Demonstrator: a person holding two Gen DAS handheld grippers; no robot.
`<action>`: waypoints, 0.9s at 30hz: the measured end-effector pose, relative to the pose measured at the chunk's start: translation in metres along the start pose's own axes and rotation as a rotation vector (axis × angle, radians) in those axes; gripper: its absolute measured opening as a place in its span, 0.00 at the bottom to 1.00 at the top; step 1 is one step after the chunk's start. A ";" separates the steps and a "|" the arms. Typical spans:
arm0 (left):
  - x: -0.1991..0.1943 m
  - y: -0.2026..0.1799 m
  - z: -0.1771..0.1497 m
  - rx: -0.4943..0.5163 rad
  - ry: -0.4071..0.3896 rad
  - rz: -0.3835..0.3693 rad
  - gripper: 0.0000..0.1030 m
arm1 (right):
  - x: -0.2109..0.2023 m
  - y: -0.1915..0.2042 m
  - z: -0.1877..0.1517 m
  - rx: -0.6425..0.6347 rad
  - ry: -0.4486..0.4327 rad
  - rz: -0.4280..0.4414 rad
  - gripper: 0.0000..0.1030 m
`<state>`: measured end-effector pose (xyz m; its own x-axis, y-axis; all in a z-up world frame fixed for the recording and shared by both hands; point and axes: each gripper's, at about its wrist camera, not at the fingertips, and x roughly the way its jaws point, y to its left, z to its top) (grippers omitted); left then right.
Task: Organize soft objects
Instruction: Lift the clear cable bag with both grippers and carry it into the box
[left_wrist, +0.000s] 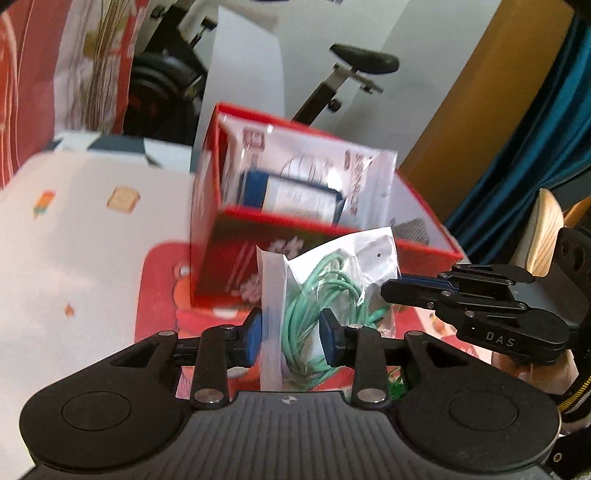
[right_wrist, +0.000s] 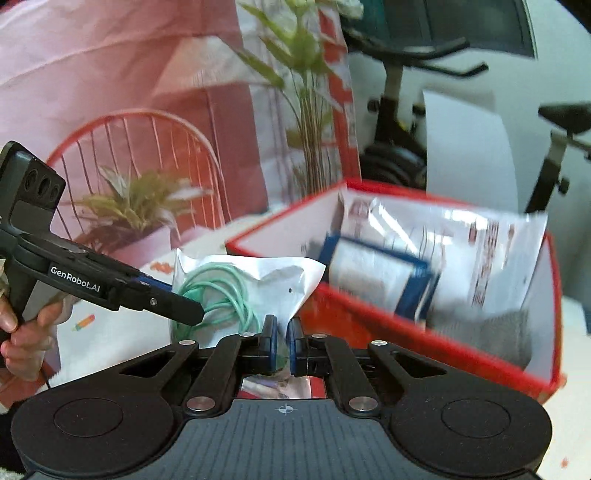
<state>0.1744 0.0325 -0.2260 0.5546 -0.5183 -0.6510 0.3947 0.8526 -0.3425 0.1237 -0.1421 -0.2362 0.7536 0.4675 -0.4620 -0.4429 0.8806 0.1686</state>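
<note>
**A:** Item one, the clear plastic bag of coiled green cable (left_wrist: 325, 295). Location?

**B:** In the air, just in front of the near wall of the red box (left_wrist: 325, 236), which stands on the patterned bench (left_wrist: 74, 240). Not yet over the opening.

**A:** Holders?

**B:** Two. Left gripper (left_wrist: 291, 332): jaws closed on the lower part of the bag, coil pinched between the blue pads. Right gripper (right_wrist: 282, 341): jaws all but shut on a thin corner of the film, seen in its own view.

**A:** Box contents?

**B:** A white printed pouch (right_wrist: 443, 251) leaning against the far wall and rising above the rim, something grey (right_wrist: 491, 332) at the right end. Free room looks limited to the near side.

**A:** Risks, entered as judgement.

**B:** First, the film is slick and the right grip takes only an edge; a tug apart could slip it free and leave the bag swinging. Second, the bag hangs about level with the rim; carried forward too low, it may catch the near wall and push or tip the box. Third, dropped onto the leaning pouch, it may slide back out.
</note>
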 end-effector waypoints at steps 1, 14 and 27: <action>-0.004 -0.002 0.004 0.011 -0.013 0.000 0.34 | -0.003 0.000 0.005 -0.004 -0.015 -0.002 0.06; -0.014 -0.038 0.066 0.168 -0.165 0.042 0.34 | -0.012 -0.030 0.056 0.025 -0.155 -0.089 0.06; 0.065 -0.028 0.120 0.151 -0.106 0.192 0.24 | 0.048 -0.073 0.038 0.163 -0.011 -0.184 0.05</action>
<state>0.2872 -0.0334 -0.1774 0.7002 -0.3592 -0.6169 0.3754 0.9203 -0.1098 0.2101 -0.1807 -0.2376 0.8200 0.2985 -0.4884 -0.2144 0.9513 0.2214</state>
